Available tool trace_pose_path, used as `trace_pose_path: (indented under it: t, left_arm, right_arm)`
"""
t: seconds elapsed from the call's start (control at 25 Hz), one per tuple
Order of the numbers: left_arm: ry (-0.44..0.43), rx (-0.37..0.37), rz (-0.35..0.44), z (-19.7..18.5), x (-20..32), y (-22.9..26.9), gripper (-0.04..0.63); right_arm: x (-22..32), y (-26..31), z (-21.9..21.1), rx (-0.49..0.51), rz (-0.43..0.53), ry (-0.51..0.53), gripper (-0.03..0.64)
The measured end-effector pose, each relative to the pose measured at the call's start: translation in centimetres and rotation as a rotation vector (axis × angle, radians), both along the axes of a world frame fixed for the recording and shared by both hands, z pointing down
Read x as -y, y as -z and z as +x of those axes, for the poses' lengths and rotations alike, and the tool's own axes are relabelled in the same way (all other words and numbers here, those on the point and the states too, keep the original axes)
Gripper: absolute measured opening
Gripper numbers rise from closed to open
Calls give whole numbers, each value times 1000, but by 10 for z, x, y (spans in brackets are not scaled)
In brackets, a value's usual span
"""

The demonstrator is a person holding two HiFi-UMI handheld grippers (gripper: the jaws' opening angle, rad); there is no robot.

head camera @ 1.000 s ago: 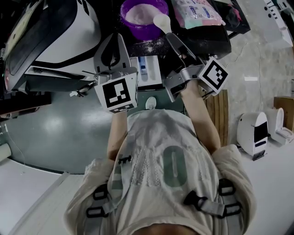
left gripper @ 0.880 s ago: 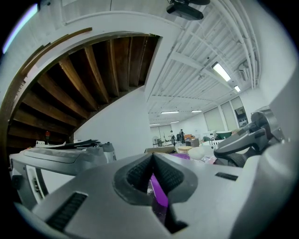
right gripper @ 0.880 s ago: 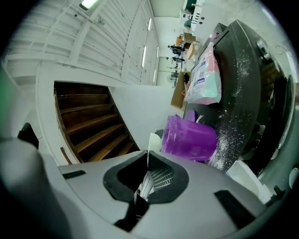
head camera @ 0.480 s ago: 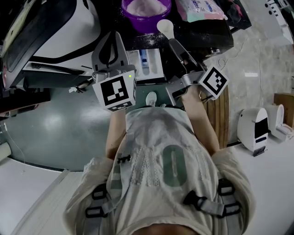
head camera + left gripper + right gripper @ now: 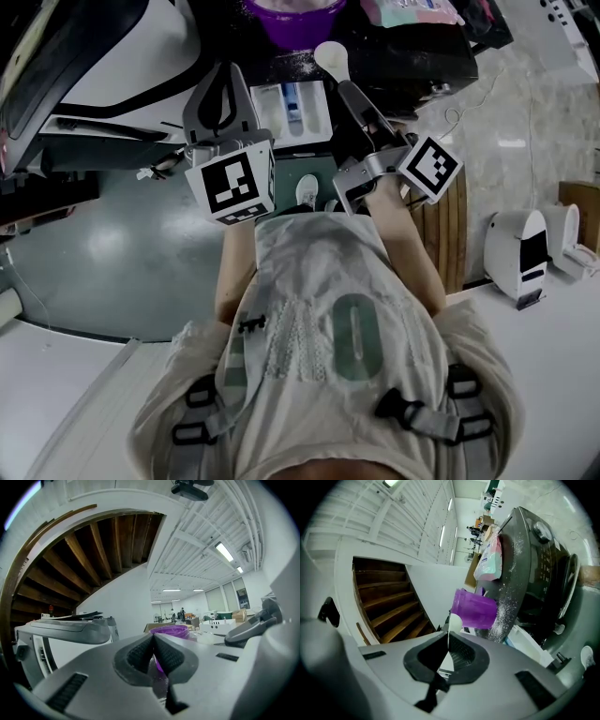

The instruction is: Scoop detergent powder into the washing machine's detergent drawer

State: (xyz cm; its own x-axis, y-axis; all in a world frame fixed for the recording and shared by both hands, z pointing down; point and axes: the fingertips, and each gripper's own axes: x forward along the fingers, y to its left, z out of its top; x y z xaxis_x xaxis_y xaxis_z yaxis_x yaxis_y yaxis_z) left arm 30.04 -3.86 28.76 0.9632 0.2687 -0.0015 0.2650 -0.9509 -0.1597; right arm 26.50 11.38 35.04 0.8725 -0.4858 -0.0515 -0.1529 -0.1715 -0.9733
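Jaws of our right gripper (image 5: 446,651) pinch the scoop (image 5: 330,56) by its thin handle, bowl up, presumably to keep powder in. It hangs between purple tub (image 5: 286,11) and open drawer (image 5: 295,108). Left gripper (image 5: 153,656) closed, empty, beside drawer.

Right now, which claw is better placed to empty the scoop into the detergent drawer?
The right claw: it is shut on the handle of the white scoop, whose bowl is near the open detergent drawer. The left claw is shut on nothing.
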Motion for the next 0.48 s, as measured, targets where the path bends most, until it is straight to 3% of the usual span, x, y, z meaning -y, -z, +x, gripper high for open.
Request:
trace_pose_path:
  t: [0.36, 0.48]
  left_arm:
    - [63, 11, 1, -4, 60, -19, 21]
    - [89, 24, 7, -11, 55, -21, 21]
  right_arm:
    - [66, -25, 2, 19, -42, 89, 11]
    - [63, -29, -3, 32, -25, 120, 11]
